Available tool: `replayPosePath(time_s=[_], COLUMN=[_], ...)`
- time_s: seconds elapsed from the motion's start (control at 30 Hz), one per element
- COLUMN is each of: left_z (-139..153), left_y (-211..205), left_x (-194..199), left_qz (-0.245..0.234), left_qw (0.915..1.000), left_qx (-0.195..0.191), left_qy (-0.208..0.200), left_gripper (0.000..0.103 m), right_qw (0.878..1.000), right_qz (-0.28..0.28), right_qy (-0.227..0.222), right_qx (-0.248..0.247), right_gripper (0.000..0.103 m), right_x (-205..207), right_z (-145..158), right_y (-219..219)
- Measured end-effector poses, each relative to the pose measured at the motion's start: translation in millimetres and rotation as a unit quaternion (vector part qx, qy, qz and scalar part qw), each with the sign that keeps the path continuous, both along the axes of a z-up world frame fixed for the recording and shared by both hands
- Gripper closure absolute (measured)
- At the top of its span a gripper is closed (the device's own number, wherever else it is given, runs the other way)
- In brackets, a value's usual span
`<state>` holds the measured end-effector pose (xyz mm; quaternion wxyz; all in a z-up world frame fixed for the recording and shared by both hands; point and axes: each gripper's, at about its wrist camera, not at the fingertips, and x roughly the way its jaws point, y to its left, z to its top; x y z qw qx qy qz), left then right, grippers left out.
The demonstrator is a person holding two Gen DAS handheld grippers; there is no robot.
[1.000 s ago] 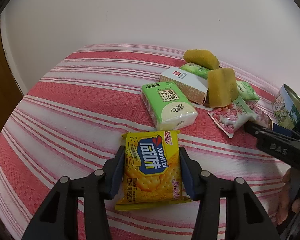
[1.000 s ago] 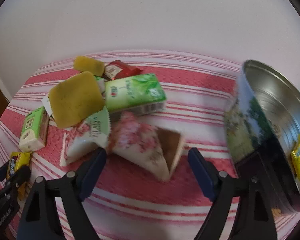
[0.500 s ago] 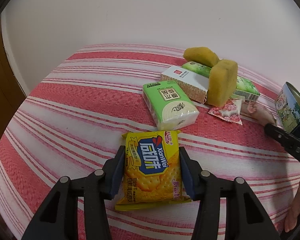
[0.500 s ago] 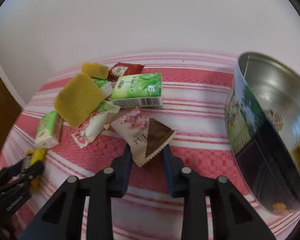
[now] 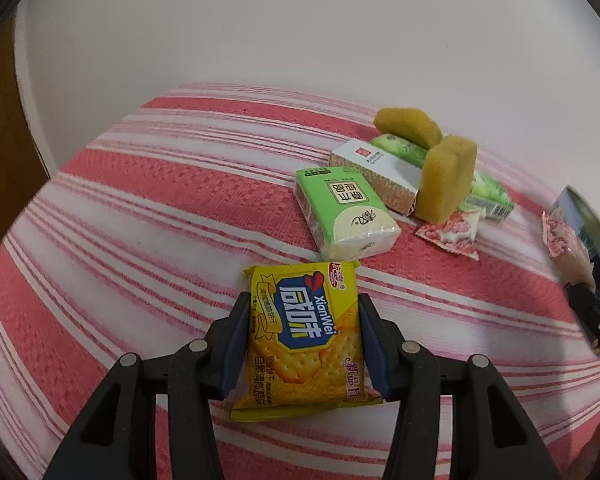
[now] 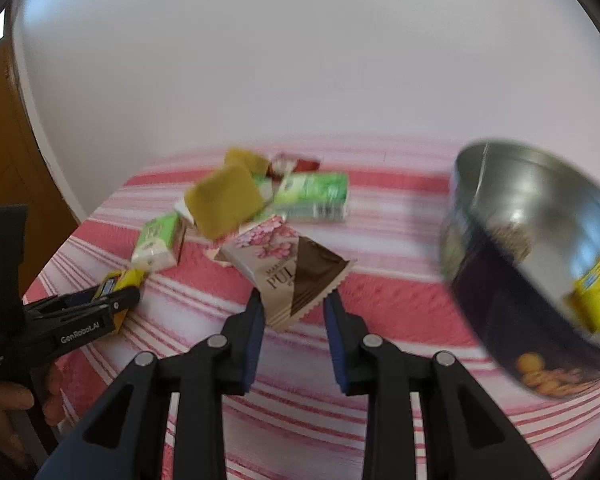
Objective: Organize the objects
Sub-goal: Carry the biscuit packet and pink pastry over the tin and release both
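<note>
**Both grippers hold packets over the striped cloth**

The left gripper has its blue pads pressed against both long edges of a yellow cracker pack; the pack's lower end hangs out below the fingers, and whether it rests on the cloth or sits just above it cannot be told. In the right wrist view the same gripper shows side-on at the left edge, with only a corner of the yellow pack visible past its tip and part of a hand cut off at the frame's border.

The right gripper pinches the near corner of a pink-and-brown sachet, which sticks up tilted between the pads. In the left view the sachet appears only as a blurred pink sliver at the right edge.

Beyond lies a pile: a green tissue pack, a white box just behind it, a sponge leaning on edge against the box, a second sponge behind, a green carton and a small pink packet partly under the sponge. A red packet at the back is too blurred to read.

The tin at right is tilted, smeared by motion and cut off by the frame; a yellow pack lies inside against its wall.
</note>
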<state>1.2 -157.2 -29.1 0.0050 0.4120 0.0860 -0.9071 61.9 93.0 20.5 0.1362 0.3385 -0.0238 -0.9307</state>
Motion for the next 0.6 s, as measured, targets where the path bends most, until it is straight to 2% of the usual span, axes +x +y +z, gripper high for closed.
replayPosePath(time_s=[0.1,0.27,0.4,0.6], left_z=[5.0,21.6,39.0,60.8], left_y=[-0.7,9.2,20.9,60.4], left_x=[14.8,32.6,38.4,38.5], left_qz=[0.014,0.028,0.016,-0.016], left_qw=[0.9995,0.9978,0.9959,0.9925], left_qx=[0.020,-0.012,-0.013,-0.020], left_qy=[0.020,0.058,0.088,0.119], left_gripper=[0.050,0.050,0.050,0.050], right_qw=[1.000,0.999,0.997,0.995], right_qz=[0.003,0.014,0.004,-0.028], right_qy=[0.018,0.037,0.058,0.081], right_qx=[0.000,-0.032,-0.042,-0.049], right_gripper=[0.074,0.074,0.074,0.074], right_x=[0.2,8.4,11.9,16.6], right_z=[3.9,11.7,20.2,31.7], right_y=[-2.1,8.6,18.1,45.8])
